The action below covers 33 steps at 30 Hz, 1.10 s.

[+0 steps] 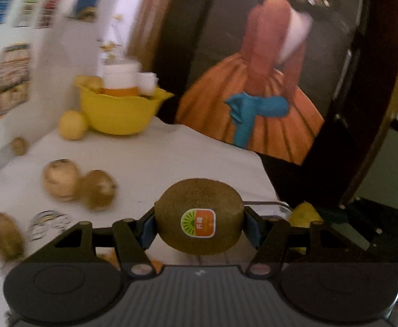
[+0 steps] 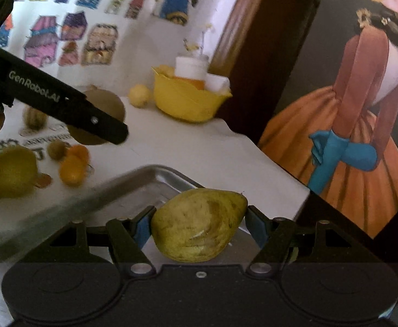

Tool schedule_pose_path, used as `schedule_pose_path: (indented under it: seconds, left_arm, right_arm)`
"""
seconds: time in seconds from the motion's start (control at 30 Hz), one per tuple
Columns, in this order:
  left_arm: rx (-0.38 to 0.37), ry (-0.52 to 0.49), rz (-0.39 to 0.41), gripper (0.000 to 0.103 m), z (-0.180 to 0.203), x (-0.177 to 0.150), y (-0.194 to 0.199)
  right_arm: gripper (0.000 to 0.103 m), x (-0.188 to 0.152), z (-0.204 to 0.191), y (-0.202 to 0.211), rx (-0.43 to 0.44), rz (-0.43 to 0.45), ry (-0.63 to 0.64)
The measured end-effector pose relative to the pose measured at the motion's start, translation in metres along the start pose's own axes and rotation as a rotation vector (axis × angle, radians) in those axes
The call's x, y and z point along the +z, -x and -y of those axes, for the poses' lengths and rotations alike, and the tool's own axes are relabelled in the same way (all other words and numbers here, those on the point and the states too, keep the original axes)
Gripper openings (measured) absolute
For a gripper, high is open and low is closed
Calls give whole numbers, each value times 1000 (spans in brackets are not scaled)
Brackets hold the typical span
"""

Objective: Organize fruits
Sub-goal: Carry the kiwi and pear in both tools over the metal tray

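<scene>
My left gripper [image 1: 199,224] is shut on a brown kiwi [image 1: 199,215] with an orange and green sticker, held above the white table. My right gripper [image 2: 199,229] is shut on a yellow-green mango [image 2: 199,224] over the near corner of a metal tray [image 2: 155,182]. The right wrist view also shows the left gripper's black finger [image 2: 103,125] crossing in front of the kiwi [image 2: 111,103] at upper left. In the left wrist view the mango [image 1: 305,212] peeks out at the right.
A yellow bowl [image 1: 120,109] holding a white-capped bottle stands at the table's back, with a lemon [image 1: 72,125] beside it. Loose kiwis [image 1: 60,179], oranges [image 2: 73,169] and a large green-yellow fruit [image 2: 11,171] lie on the cloth. A big painting [image 1: 267,95] leans past the table's right edge.
</scene>
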<state>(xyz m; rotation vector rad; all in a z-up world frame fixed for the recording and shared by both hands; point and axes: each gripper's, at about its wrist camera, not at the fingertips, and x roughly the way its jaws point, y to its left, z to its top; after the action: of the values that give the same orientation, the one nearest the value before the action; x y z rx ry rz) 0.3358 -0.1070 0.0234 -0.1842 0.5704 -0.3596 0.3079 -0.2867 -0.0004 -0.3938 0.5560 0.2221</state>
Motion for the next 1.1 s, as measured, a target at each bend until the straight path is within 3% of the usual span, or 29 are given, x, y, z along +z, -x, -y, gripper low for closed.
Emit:
schedule_pose_path:
  seconds: [0.3,0.7,1.1]
  left_arm:
    - [-20,-15,-95,67,15,-3,-52]
    - [-13,-54,-166,68,20,2,-74]
    - [-18,-25,-224,68,20,-1,-85]
  right_arm:
    - [72,-15,21,-21,-10,-46,-12]
    - [72,-20,26,-39,9,-56,-25]
    - [72,-23,25,-35,6,-49,-17]
